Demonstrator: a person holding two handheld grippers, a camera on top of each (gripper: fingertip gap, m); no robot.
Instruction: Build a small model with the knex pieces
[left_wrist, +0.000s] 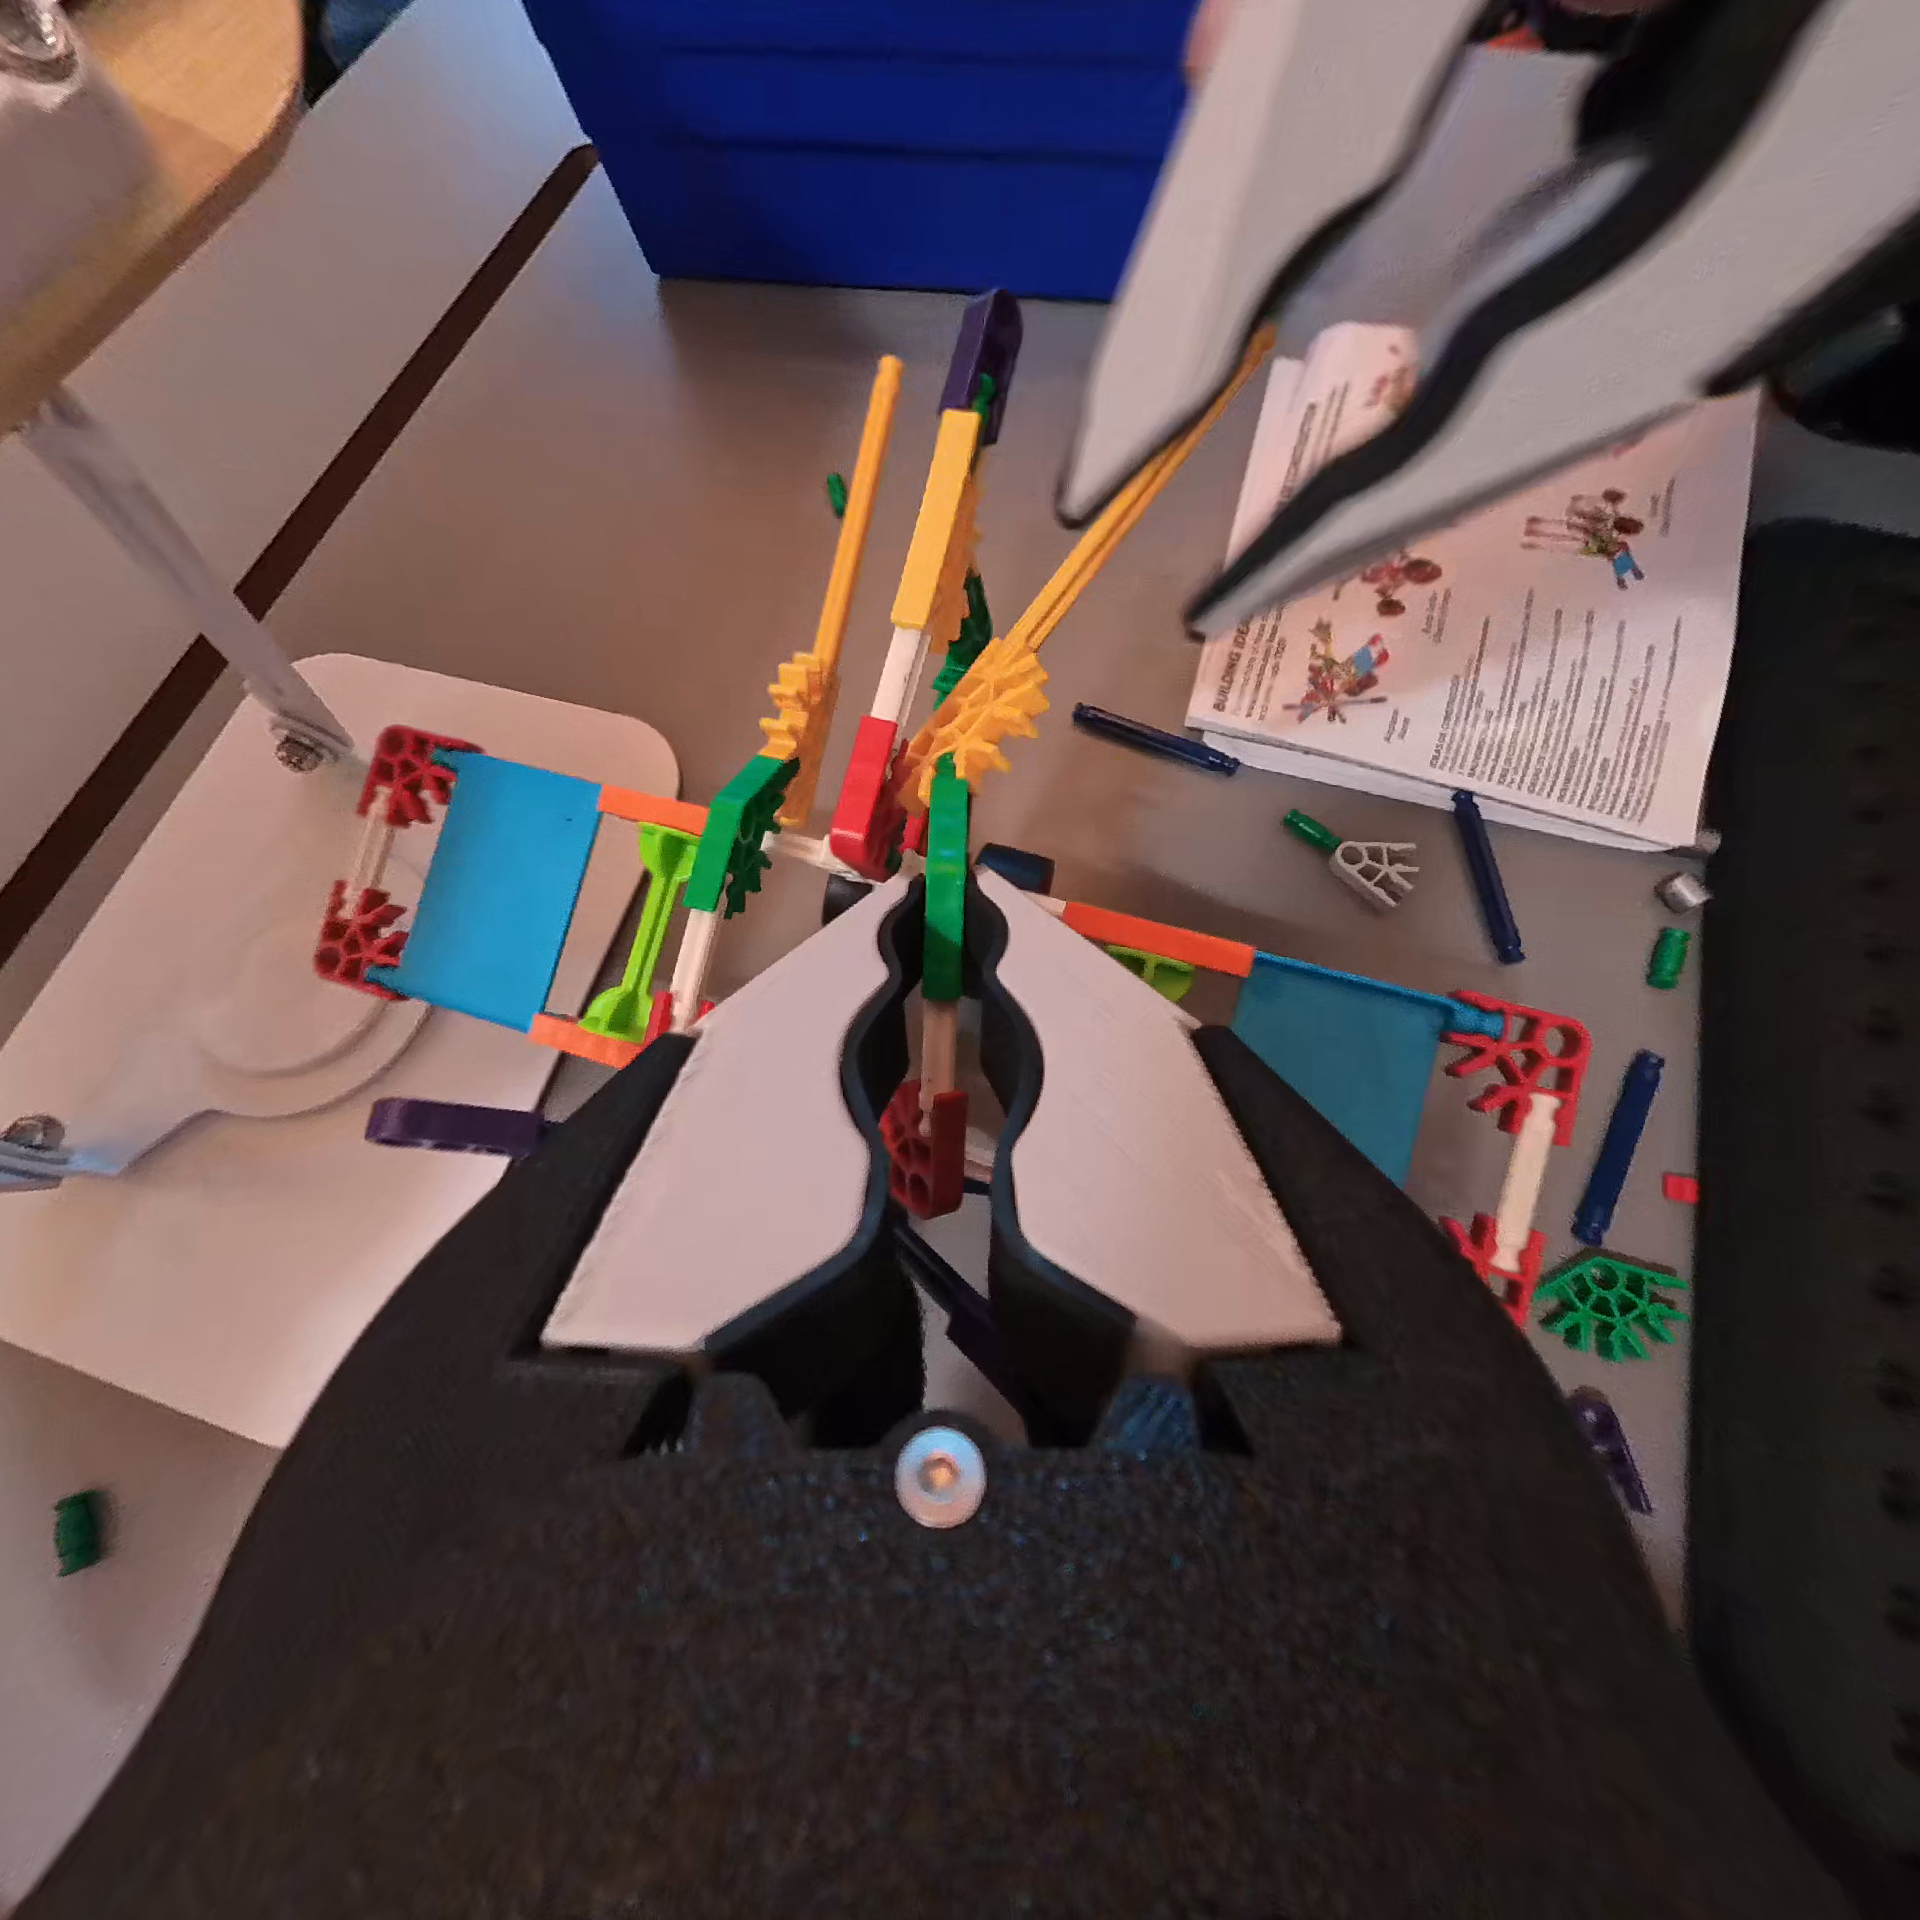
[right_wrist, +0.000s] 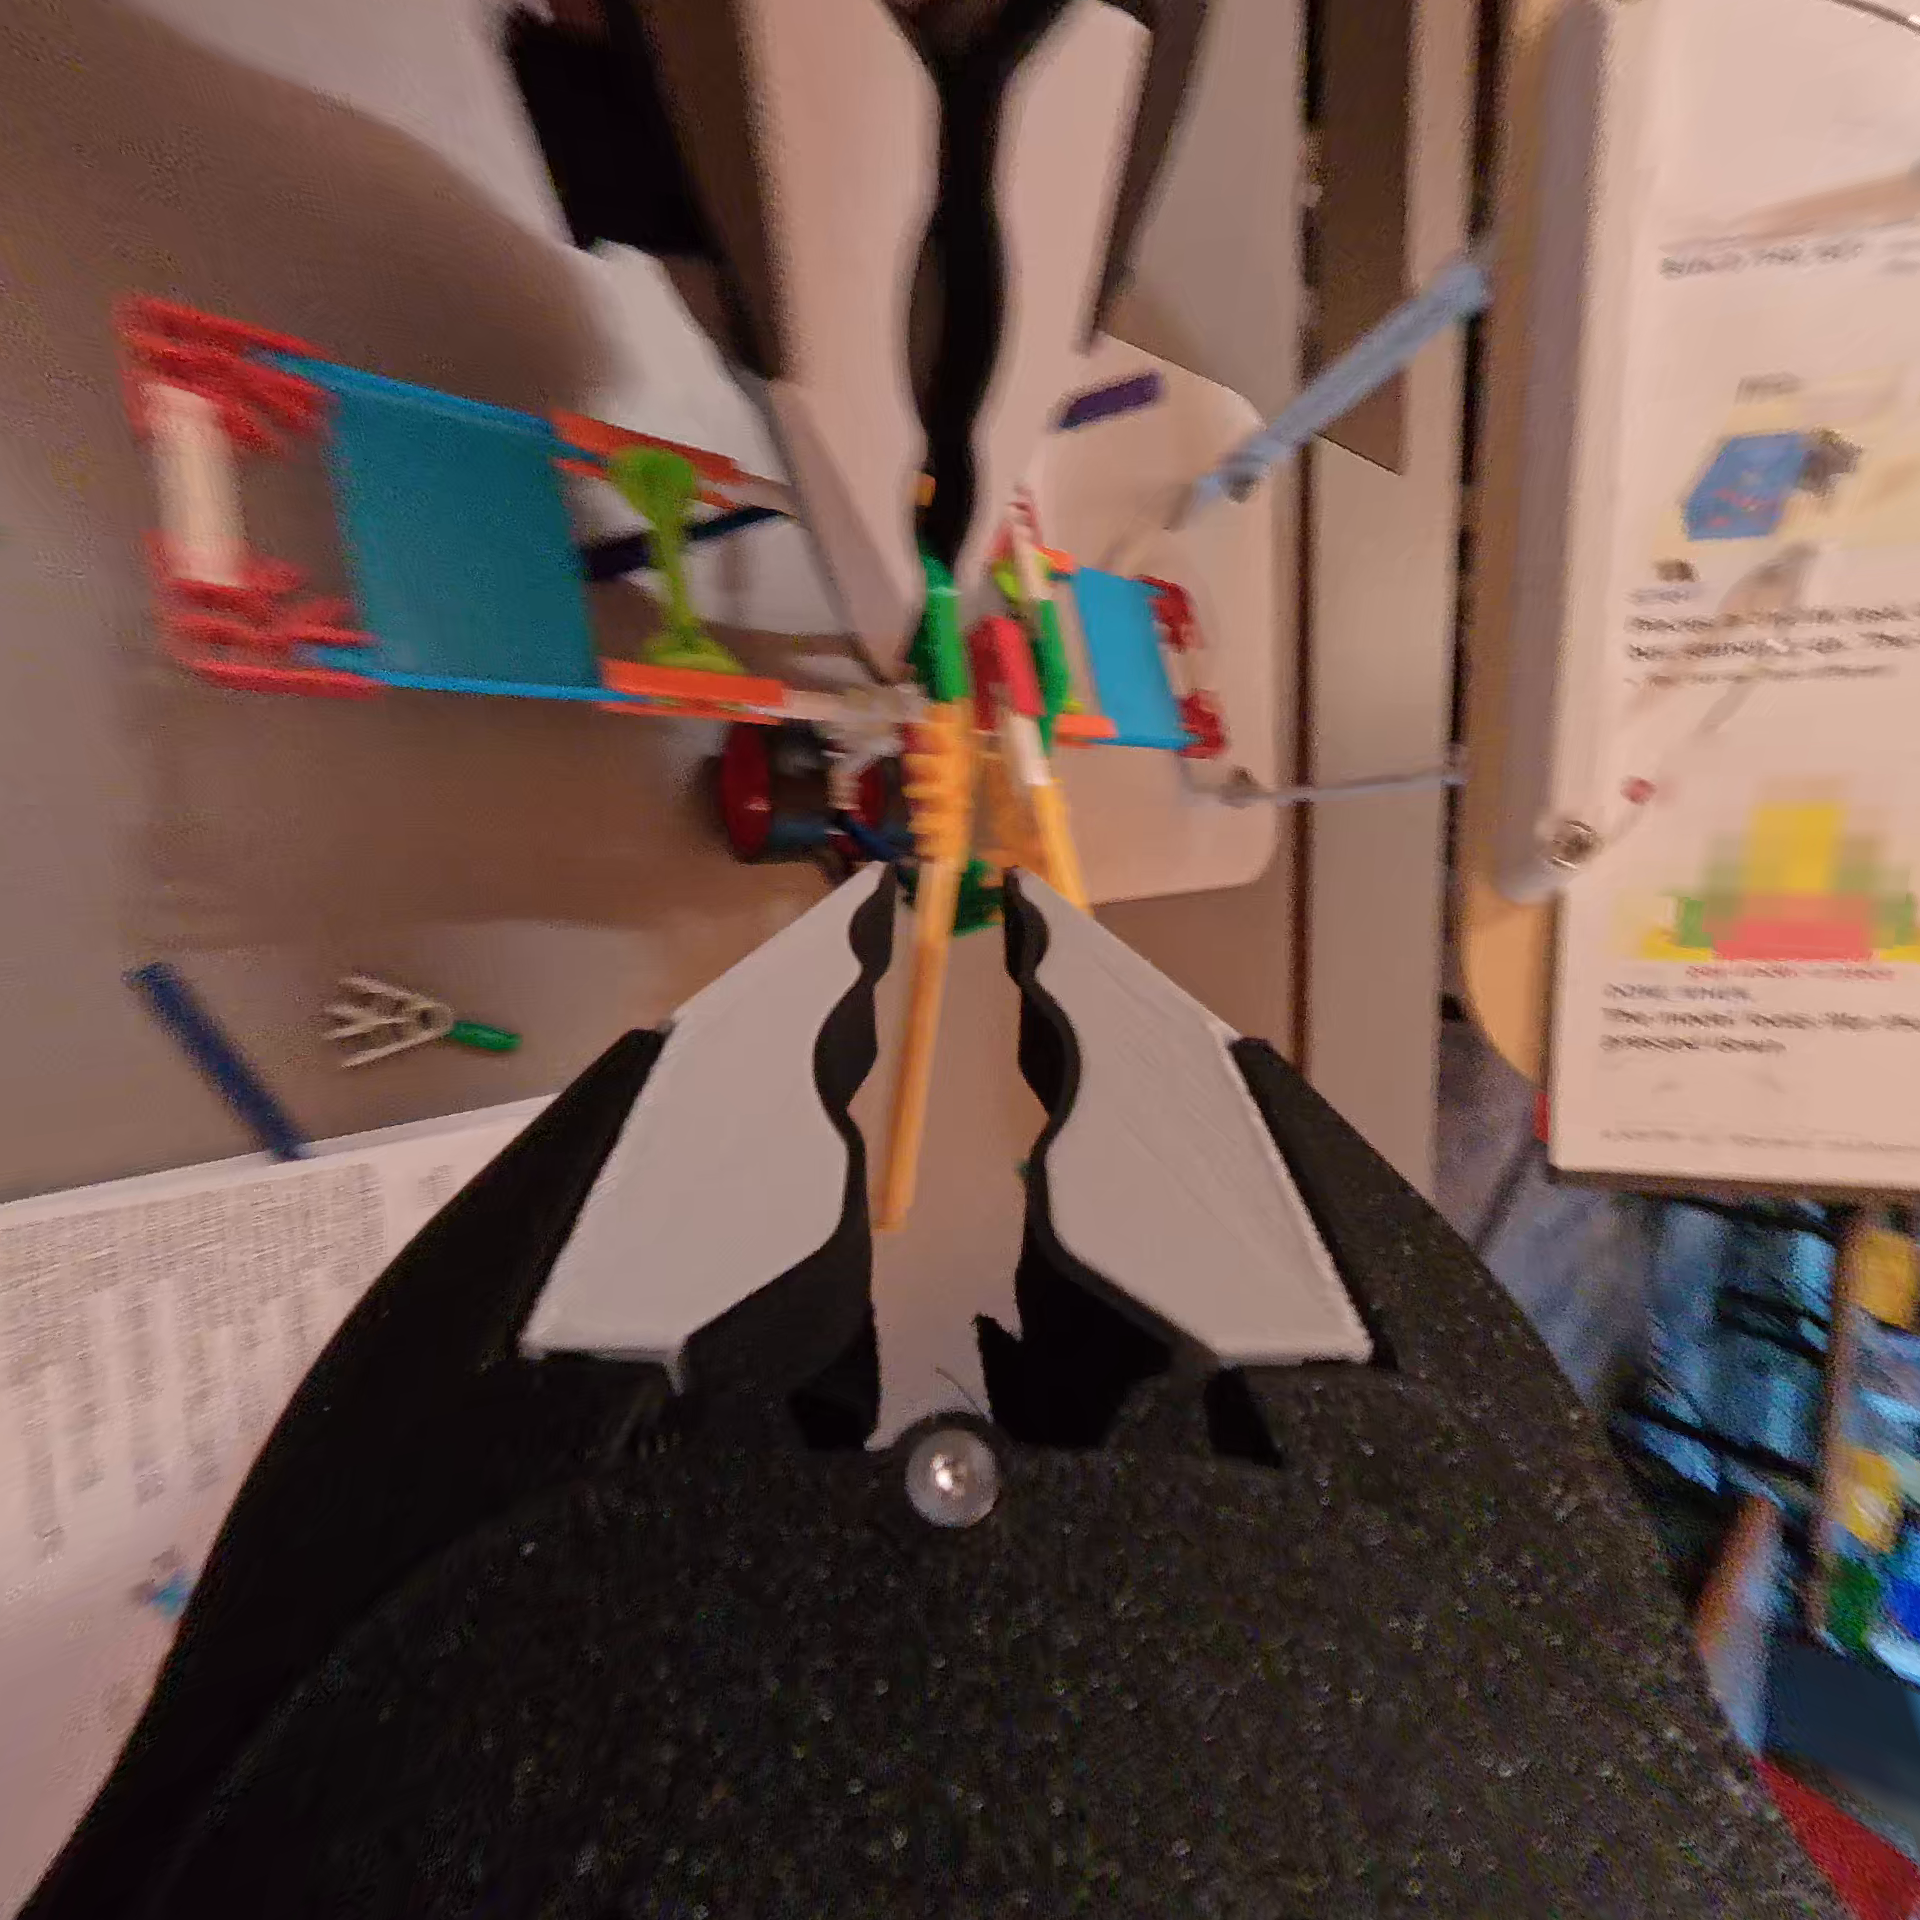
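Grey table (left_wrist: 582, 499): left tool (left_wrist: 943, 883) pinches multicoloured model (left_wrist: 935, 644); right tool (right_wrist: 948, 881) half-open around yellow rod (right_wrist: 920, 1049).

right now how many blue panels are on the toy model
2: one blue panel on the model's left wing over the white board, one blue panel on the right wing by the red connectors. Others may be hidden behind the gripper.

Toy model (left_wrist: 940, 727) fills centre btwn tools — loose rods (left_wrist: 1486, 878) clutter right.

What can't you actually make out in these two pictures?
- Right wrist view: the toy model is smeared by motion blur, so its joints are unclear.
- Left wrist view: the right hand-held gripper is blurred and cut off by the top edge.
- Left wrist view: the left hand-held gripper hides the model's lower part.
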